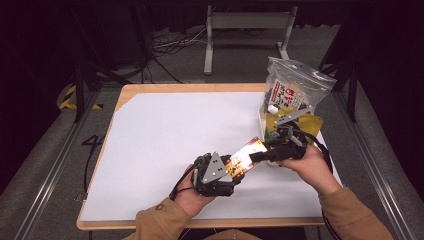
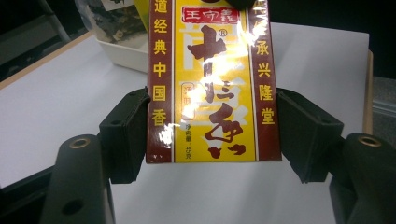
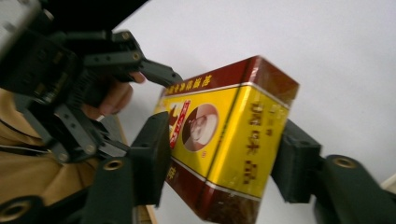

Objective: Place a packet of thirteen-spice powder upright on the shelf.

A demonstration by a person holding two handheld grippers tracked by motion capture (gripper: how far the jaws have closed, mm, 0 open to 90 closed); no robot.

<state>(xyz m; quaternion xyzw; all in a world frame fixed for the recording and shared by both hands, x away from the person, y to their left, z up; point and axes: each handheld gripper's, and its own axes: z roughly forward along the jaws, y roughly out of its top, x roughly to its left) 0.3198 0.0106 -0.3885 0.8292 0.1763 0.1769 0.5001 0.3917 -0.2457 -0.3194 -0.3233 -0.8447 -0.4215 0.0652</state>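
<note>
A yellow and dark red box [image 1: 246, 155] printed with Chinese characters hangs above the white sheet at the front of the table, between both hands. My left gripper [image 1: 236, 171] holds its near end. In the left gripper view both black pads [image 2: 125, 135] press against the long sides of the box [image 2: 212, 79], so the left gripper [image 2: 215, 135] is shut on it. My right gripper [image 1: 256, 156] clamps the far end. In the right gripper view the box [image 3: 229, 140] sits tilted between the right gripper [image 3: 224, 161] pads.
A clear plastic bag [image 1: 296, 92] of packets stands in a white tray [image 2: 126, 55] at the back right of the table. The white sheet [image 1: 175, 135] covers the wooden tabletop, whose edge [image 1: 200, 223] runs in front. The person's other hand [image 3: 114, 98] shows beside the box.
</note>
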